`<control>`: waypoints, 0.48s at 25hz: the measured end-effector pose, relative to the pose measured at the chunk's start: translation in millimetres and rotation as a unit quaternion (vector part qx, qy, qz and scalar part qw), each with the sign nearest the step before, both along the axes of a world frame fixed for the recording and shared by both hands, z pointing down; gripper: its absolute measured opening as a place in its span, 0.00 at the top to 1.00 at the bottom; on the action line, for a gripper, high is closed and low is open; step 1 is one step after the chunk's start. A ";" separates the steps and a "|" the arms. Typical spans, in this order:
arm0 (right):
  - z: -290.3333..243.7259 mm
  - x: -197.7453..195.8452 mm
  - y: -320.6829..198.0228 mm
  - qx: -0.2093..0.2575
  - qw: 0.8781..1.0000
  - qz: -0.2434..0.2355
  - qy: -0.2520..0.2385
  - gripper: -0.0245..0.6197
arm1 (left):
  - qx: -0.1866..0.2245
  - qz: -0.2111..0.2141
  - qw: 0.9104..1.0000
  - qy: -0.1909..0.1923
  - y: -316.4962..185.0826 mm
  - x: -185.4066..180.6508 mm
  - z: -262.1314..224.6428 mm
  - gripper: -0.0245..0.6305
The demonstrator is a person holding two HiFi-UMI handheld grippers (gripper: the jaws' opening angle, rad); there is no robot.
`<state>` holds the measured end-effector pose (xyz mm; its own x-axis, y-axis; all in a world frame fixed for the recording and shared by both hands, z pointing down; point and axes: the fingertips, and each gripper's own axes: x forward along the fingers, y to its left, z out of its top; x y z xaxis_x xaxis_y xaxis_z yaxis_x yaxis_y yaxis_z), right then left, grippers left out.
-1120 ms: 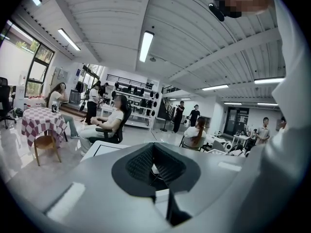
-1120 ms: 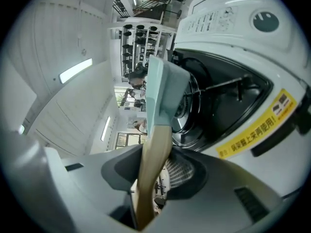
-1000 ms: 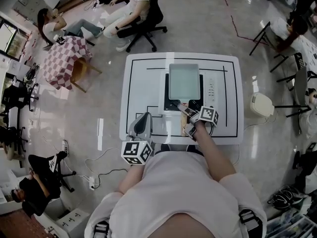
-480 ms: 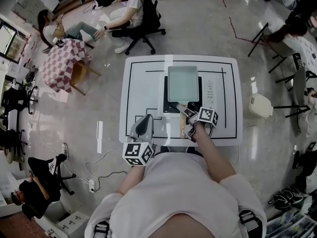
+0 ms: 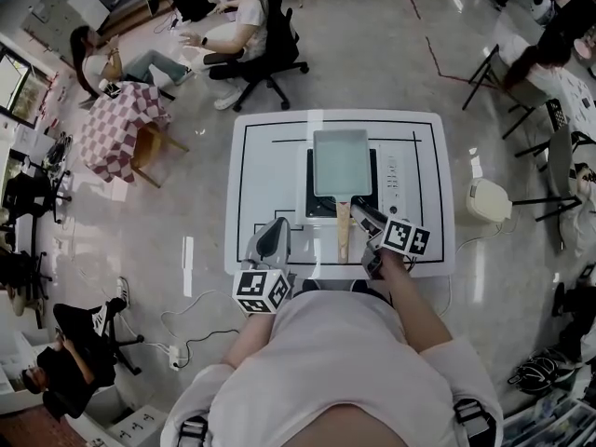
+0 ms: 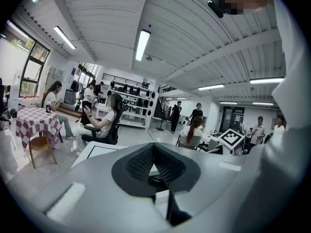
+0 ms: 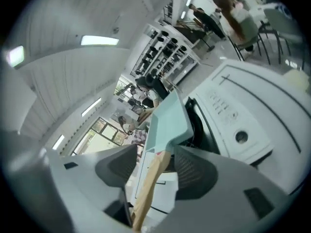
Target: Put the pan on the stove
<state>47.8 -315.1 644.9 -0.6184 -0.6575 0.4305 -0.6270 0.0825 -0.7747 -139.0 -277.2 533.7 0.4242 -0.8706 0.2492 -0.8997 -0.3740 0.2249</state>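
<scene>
A pale green square pan (image 5: 342, 162) sits on the black top of the white stove (image 5: 322, 204) in the middle of the table. Its wooden handle (image 5: 343, 231) points toward me. My right gripper (image 5: 369, 240) is just right of the handle's near end. Its jaws are opening. In the right gripper view the pan (image 7: 168, 120) lies ahead and the handle (image 7: 150, 183) runs between the spread jaws of the right gripper (image 7: 155, 152), with neither pad pressing on it. My left gripper (image 5: 273, 232) rests at the table's front left, shut and with nothing in it (image 6: 153, 148).
The stove's control panel (image 5: 396, 178) lies right of the pan. The white table (image 5: 270, 156) bears black lines. A beige device (image 5: 489, 198) stands on the floor to the right. People sit at the back, near a checkered table (image 5: 119, 124), with chairs on the right.
The right gripper has opened, let go of the pan's handle and drawn off to the right and toward me. The pan stays on the stove. The left gripper has not moved.
</scene>
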 end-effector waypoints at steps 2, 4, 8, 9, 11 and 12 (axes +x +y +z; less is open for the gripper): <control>-25.4 10.0 -1.8 0.053 0.997 0.005 0.048 0.63 | 0.003 0.001 1.000 -0.002 -0.1 -0.5 -0.9 0.95; -55.9 18.7 -2.9 0.115 0.988 0.013 0.103 0.79 | 0.006 0.000 1.000 -0.003 0.5 -1.6 -2.7 0.95; -116.9 29.0 -0.5 0.229 0.953 0.020 0.195 0.95 | 0.019 0.000 1.000 -0.007 -1.3 -2.8 -10.4 0.95; -130.8 30.6 -0.7 0.254 0.942 0.021 0.216 0.95 | 0.024 0.000 1.000 -0.007 -3.8 -2.8 -13.1 0.95; -155.2 33.2 -1.0 0.296 0.920 0.026 0.256 0.95 | 0.038 0.002 0.999 -0.008 -9.9 -2.6 -19.6 0.95; -165.4 33.3 1.3 0.309 0.912 0.029 0.268 0.95 | 0.043 0.002 0.999 -0.008 -10.1 -2.9 -23.1 0.95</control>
